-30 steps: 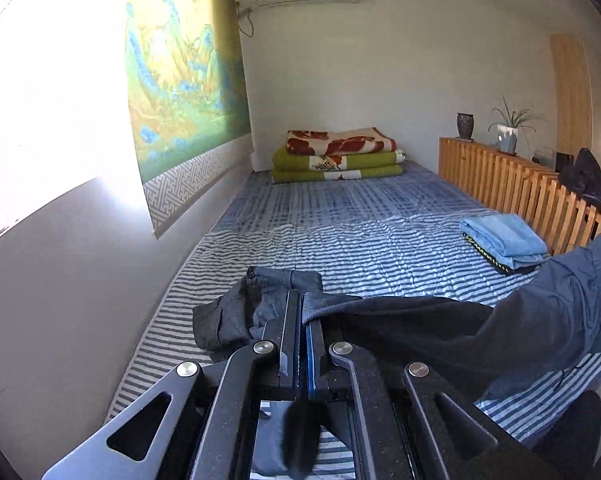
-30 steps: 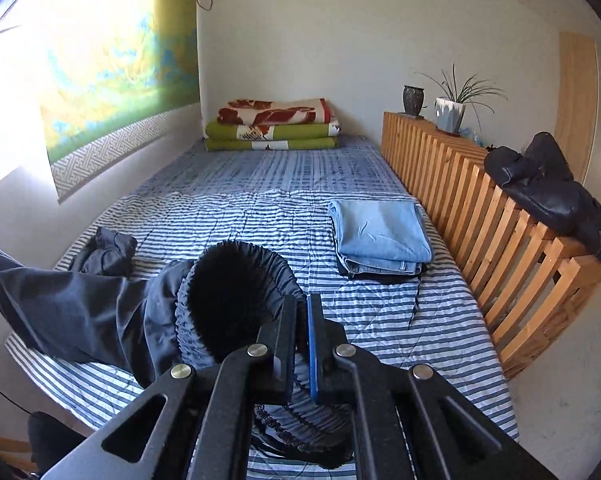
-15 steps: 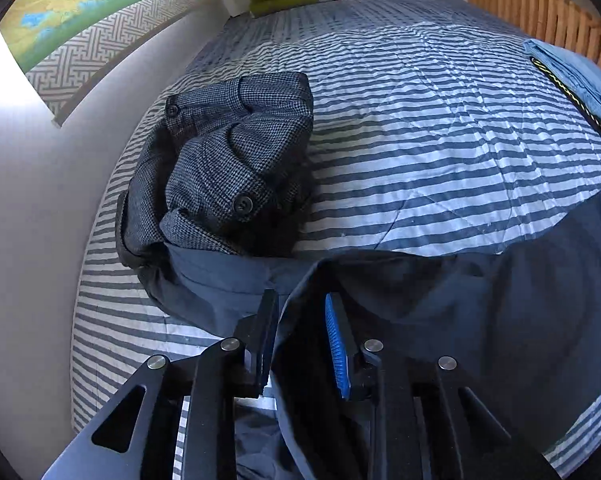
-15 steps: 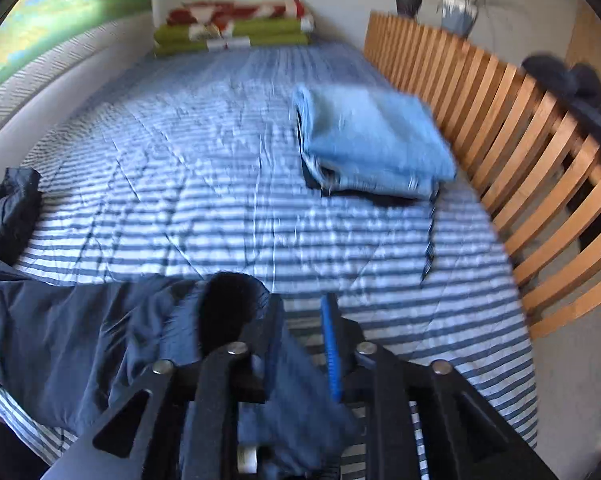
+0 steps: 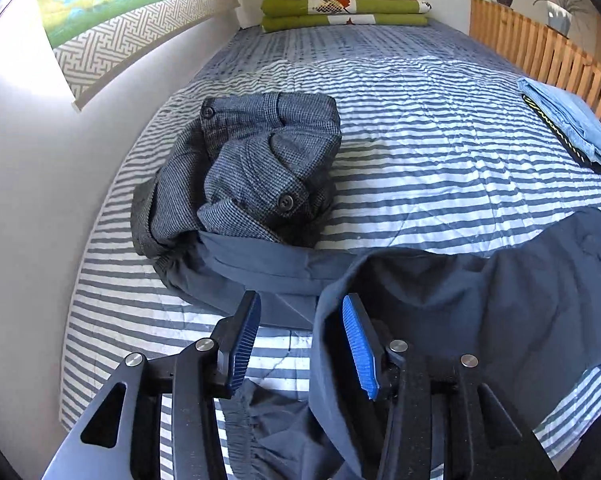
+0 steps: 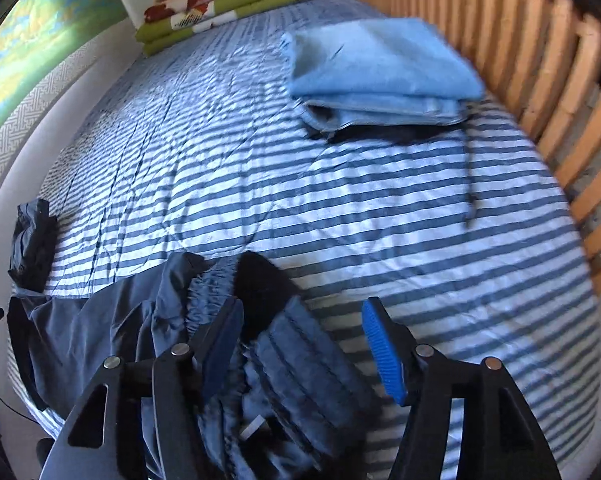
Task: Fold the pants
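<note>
The dark navy pants [image 5: 480, 304] lie across the near edge of the striped bed [image 5: 420, 152]. Fabric sits between the opening fingers of both the left gripper [image 5: 300, 340] and right gripper [image 6: 300, 344], unpinched. The bed's middle is bare; a wooden slatted rail [image 6: 540, 60] bounds the right.

My left wrist cam looks steeply down along its fingers, close over the near left of the striped bed [image 5: 420, 128], facing the far wall. My right wrist cam does the same over the near right, beside the wooden rail [image 6: 540, 60]. Both share the dark blue pants [image 5: 500, 300] up close, the folded light blue pile [image 6: 372, 64] and the far green blankets [image 5: 340, 12].
</note>
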A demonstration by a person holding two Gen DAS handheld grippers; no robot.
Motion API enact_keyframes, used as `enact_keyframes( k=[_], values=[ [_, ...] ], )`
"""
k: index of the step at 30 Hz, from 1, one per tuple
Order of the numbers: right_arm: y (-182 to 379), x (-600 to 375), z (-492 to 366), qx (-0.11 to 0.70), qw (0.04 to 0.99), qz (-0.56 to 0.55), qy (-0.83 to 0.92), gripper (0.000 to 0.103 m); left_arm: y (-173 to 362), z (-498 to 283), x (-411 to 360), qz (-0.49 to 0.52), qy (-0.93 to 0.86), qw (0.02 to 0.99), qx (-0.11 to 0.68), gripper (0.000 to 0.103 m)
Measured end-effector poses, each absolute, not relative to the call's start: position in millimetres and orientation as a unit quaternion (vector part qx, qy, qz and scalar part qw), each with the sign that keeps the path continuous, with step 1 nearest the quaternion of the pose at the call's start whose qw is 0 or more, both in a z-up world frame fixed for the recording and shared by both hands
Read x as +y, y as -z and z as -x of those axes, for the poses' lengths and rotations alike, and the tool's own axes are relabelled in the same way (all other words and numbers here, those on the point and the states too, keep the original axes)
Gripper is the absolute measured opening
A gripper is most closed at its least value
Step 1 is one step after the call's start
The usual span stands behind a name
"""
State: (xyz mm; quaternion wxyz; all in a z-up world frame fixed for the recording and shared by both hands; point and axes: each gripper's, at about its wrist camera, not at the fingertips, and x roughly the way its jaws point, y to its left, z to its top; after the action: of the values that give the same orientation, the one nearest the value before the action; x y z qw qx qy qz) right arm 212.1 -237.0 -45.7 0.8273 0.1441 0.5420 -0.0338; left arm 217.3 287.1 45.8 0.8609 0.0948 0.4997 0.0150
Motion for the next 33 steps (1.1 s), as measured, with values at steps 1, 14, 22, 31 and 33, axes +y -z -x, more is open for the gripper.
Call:
enact_keyframes(
  k=[1, 14, 22, 31, 33],
  values=[
    [55, -230, -221, 0.551, 0.822, -0.144, 0.027, 0.06, -44, -217, 286, -0.099, -0.016, 0.86, 0.5, 0.046],
    [39, -217, -224, 0.511, 0.849, -0.103, 0.093, 0.006, -46, -207, 364, -0.043, -0.095, 0.863, 0.493, 0.046],
    [42, -261, -211, 0.522, 0.832, -0.074, 0.175, 0.006, -36, -270, 335, -0.021, -0.018, 0.867, 0.497, 0.046],
    [55, -243, -212, 0.532, 0.824, -0.047, 0.188, 0.006, 36, -376, 324, -0.033, -0.025, 0.811, 0.583, 0.006],
    [55, -247, -214, 0.529, 0.822, -0.039, 0.205, 0.006, 36, -391, 353, -0.02, -0.038, 0.815, 0.578, 0.006]
  ],
)
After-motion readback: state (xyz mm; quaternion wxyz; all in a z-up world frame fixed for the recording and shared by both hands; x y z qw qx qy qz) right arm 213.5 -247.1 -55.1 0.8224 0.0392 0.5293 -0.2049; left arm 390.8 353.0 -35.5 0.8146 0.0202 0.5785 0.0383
